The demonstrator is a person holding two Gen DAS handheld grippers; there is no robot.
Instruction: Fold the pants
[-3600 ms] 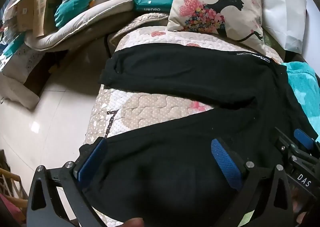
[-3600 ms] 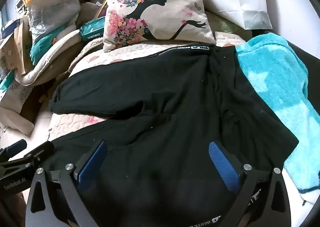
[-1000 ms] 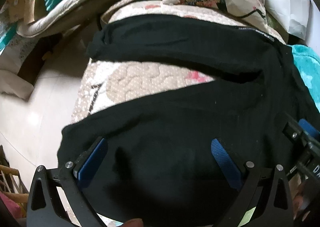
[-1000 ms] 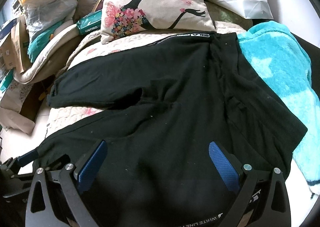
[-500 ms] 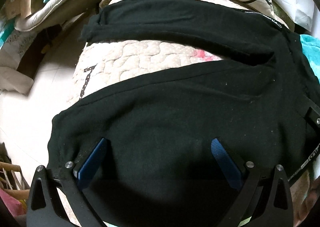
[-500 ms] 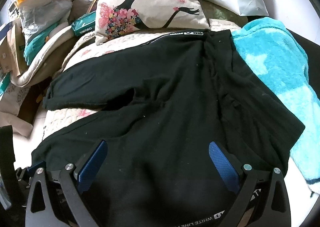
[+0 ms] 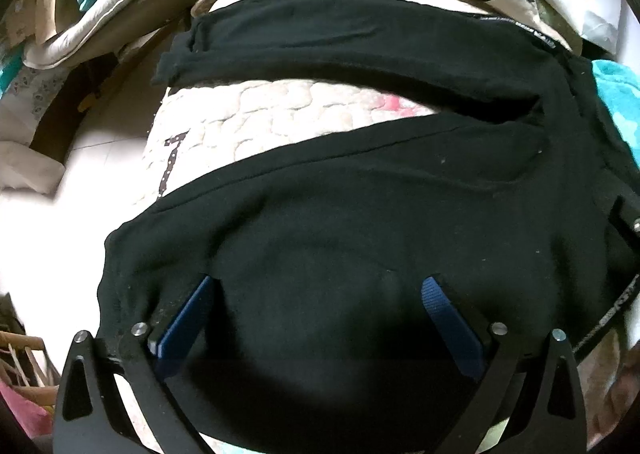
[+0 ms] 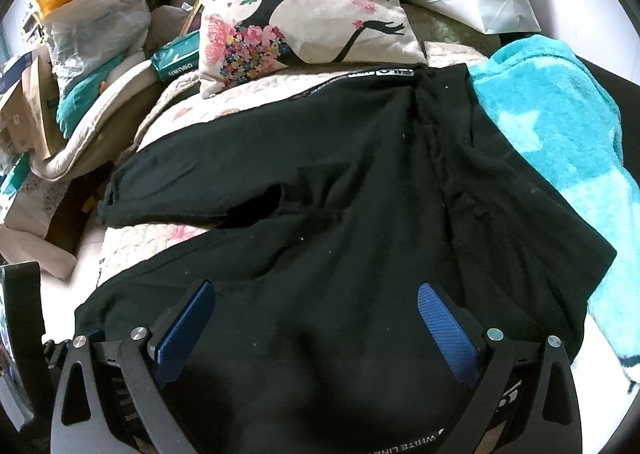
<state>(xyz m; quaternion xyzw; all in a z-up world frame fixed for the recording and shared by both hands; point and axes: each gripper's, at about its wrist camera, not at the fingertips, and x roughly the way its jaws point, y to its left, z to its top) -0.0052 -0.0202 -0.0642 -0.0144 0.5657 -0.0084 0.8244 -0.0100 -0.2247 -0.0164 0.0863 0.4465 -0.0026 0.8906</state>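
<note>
**Both grippers spread over the near leg; far leg untouched**

Bed: quilted cream cover, pants spread across most of it. Printed cushion at the far edge, turquoise blanket along the right side, touching the waist end of the garment.

Pants: black, lying flat. Waistband to the right, next to the blanket; both legs run leftward, so the long axis goes across the view, right to left. The legs splay in a V, with bare quilt showing in the wedge between them. Far leg lies just below the cushion; near leg lies directly under both grippers.

Left gripper: jaws wide apart, nothing pinched, fabric visible in the gap. It sits over the cuff end of the near leg, the cuff corner just beside its left finger.

Right gripper: also released, jaws spread, nothing between the pads. It sits over the thigh and waist part of the same leg (a printed hem strip shows at the bottom edge of its view).

Judgement: no fold made yet. The likely first fold carries the near leg away from the grippers onto the far leg, across the long axis. Each hand already covers its own end, left nearer the cuff, right nearer the waist. Both need to close on the near edge first.
</note>
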